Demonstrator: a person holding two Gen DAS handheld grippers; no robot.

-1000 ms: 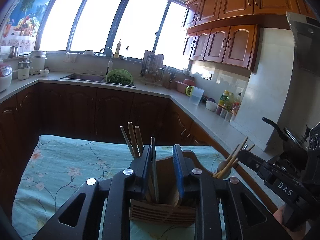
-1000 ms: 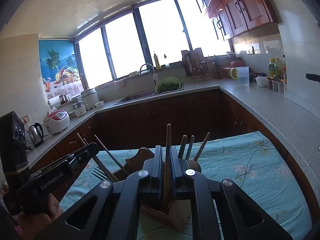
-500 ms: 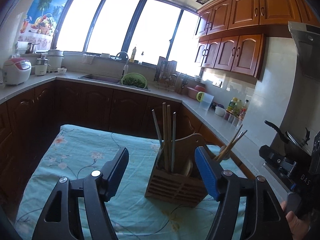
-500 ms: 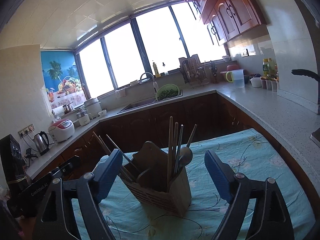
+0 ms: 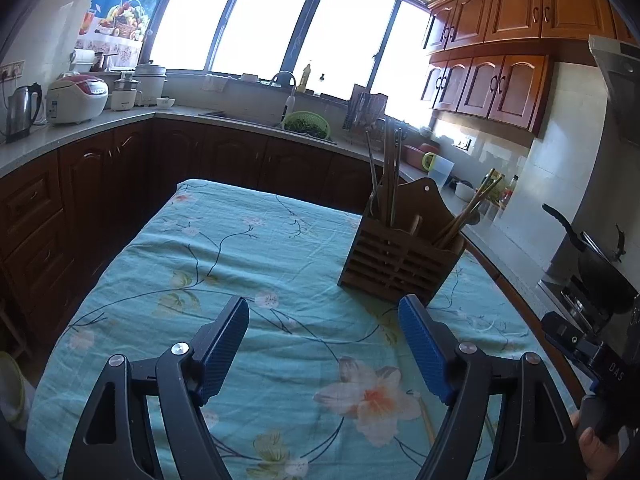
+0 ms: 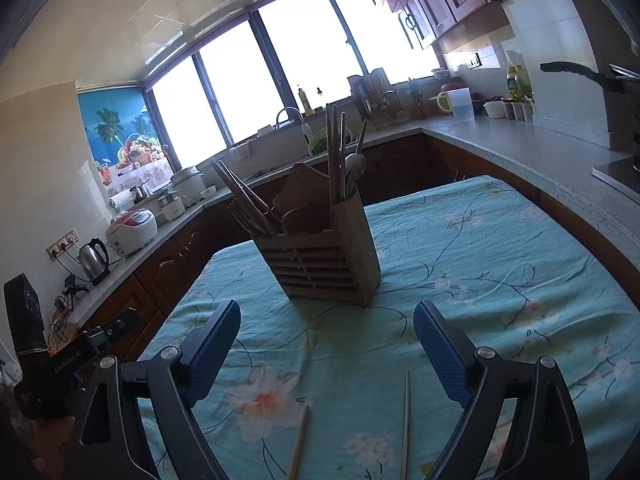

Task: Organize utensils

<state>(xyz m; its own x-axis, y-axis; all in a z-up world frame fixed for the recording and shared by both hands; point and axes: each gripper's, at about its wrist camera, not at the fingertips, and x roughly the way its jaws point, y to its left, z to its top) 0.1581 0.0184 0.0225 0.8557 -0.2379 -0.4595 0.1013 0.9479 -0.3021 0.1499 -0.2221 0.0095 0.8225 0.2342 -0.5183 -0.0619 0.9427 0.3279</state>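
Note:
A slatted wooden utensil holder [image 5: 400, 264] [image 6: 328, 264] stands on the turquoise flowered tablecloth [image 5: 240, 260]. Upright chopsticks [image 5: 386, 168] and a spoon [image 6: 354, 164] fill one compartment; more chopsticks [image 6: 244, 200] lean out of another. My left gripper [image 5: 324, 312] hovers well in front of the holder, jaws opening, nothing between them. My right gripper [image 6: 327, 316] is also open and empty, apart from the holder. Under it on the cloth lie a loose wooden chopstick [image 6: 299, 444] and a thin metal one [image 6: 406, 424].
Dark cabinets and a pale counter [image 6: 540, 148] wrap around the table, with a sink, green colander [image 5: 306, 124], rice cooker [image 5: 78, 98] and kettle [image 6: 94, 258]. A pan on a stove [image 5: 592, 256] is at the right. The other gripper's body [image 5: 580, 352] [image 6: 92, 344] shows at each view's edge.
Both grippers let go of the utensils they held in the holder, opened wide and pulled back and down away from it. The holder now stands further off.

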